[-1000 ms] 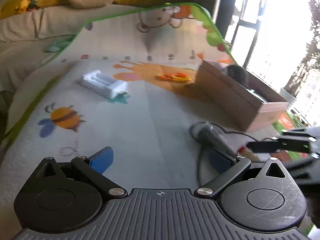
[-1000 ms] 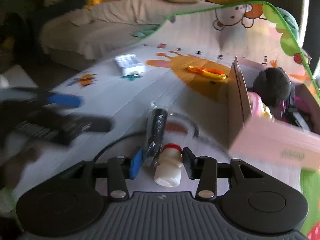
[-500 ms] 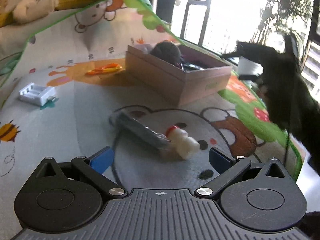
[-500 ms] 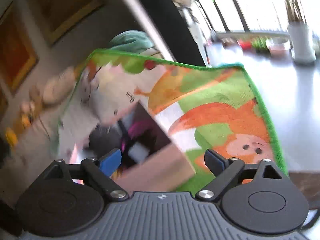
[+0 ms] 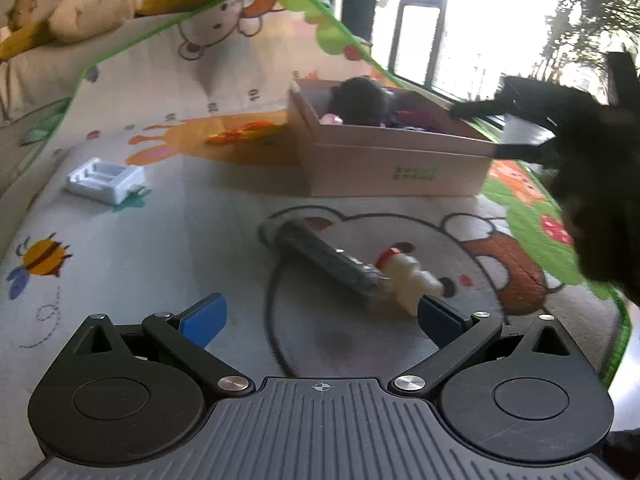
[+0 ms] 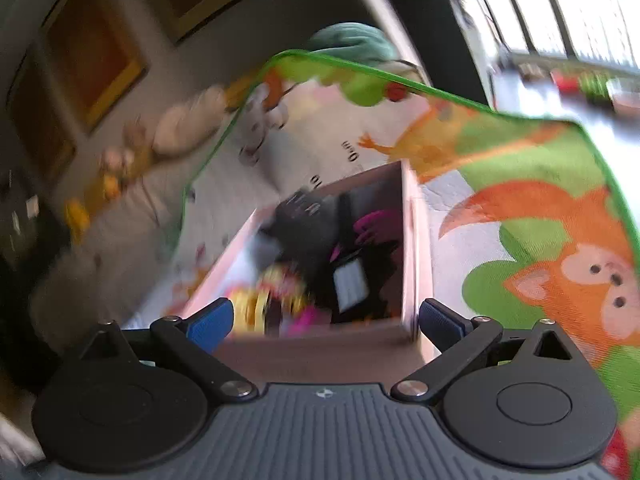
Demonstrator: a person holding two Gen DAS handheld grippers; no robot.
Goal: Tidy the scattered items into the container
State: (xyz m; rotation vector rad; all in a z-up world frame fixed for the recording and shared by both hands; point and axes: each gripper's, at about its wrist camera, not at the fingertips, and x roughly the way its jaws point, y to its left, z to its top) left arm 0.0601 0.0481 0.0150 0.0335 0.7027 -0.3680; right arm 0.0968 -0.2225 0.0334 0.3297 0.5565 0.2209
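open brown cardboard box (image 5: 394,160) on the cartoon play mat (image 5: 160,240), dark and pink items already inside. right gripper (image 6: 323,318) over the box's near end, jaws opening wide, nothing between them; contents blurred, maybe a yellow toy. left gripper (image 5: 320,316) spread wide and empty, low over the mat in front of the box. small white bottle with red cap (image 5: 408,278) and dark grey elongated gadget (image 5: 332,262) lie touching just before the box. white plastic tray (image 5: 105,181) left of the box, orange item (image 5: 240,134) beside its left wall.

One box (image 5: 384,160), one bottle (image 5: 408,278), perhaps four loose items.
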